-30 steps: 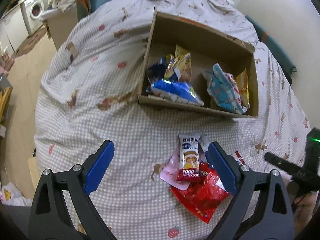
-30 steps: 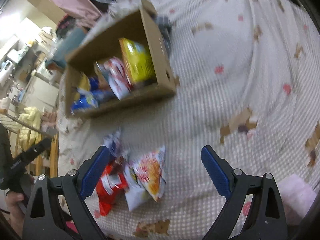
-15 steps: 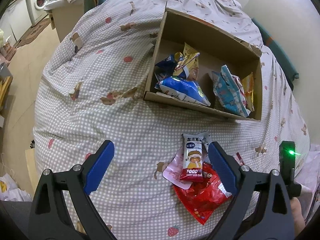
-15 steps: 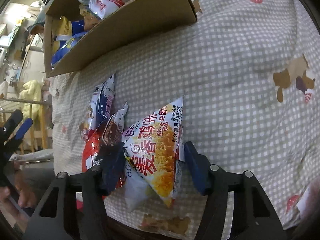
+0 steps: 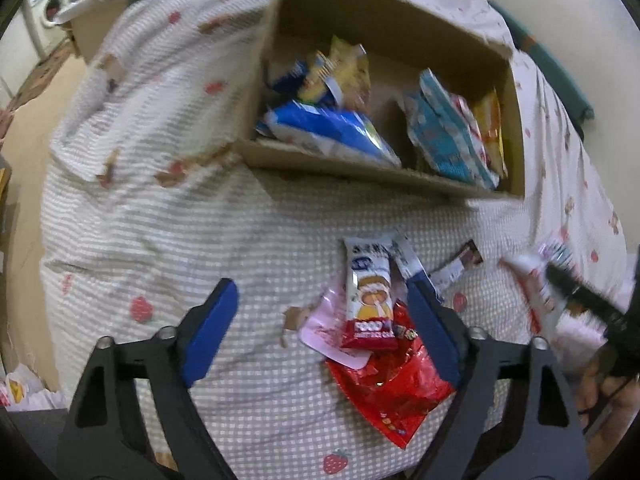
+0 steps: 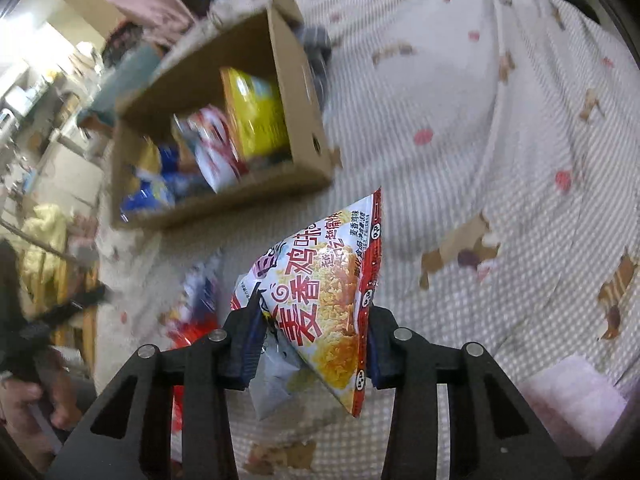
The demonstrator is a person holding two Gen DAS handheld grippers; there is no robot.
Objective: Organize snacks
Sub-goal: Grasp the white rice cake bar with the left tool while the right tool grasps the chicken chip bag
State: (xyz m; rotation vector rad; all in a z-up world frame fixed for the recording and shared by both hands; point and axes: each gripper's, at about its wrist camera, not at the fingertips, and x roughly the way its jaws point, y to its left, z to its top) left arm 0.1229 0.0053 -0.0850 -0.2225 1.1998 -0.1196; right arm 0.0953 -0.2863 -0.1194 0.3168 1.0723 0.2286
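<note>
A small pile of snacks lies on the checked bedspread (image 5: 160, 240): a white-and-red rice cracker packet (image 5: 368, 296) on top of a pink packet (image 5: 316, 332) and a red foil bag (image 5: 392, 384). My left gripper (image 5: 320, 320) hangs just above the pile. Its jaws are closing and wide apart, and the cracker packet sits by the right pad, untouched. My right gripper (image 6: 316, 344) is still closing, its pads pressed on a triangular chicken-flavour snack bag (image 6: 328, 292) held off the bed. A pale packet (image 6: 276, 384) hangs behind the bag.
An open cardboard box (image 5: 360, 172) holding several snack bags stands on the bed beyond the pile, also seen as the box (image 6: 312, 148) in the right wrist view. The bed drops to the floor at left, near a washing machine (image 5: 48, 12). A pink cushion (image 6: 572, 396) lies near right.
My right gripper dropped onto the pile, shut on the triangular bag and lifted it. My left gripper sank closer to the pile and its jaws narrowed a little.
</note>
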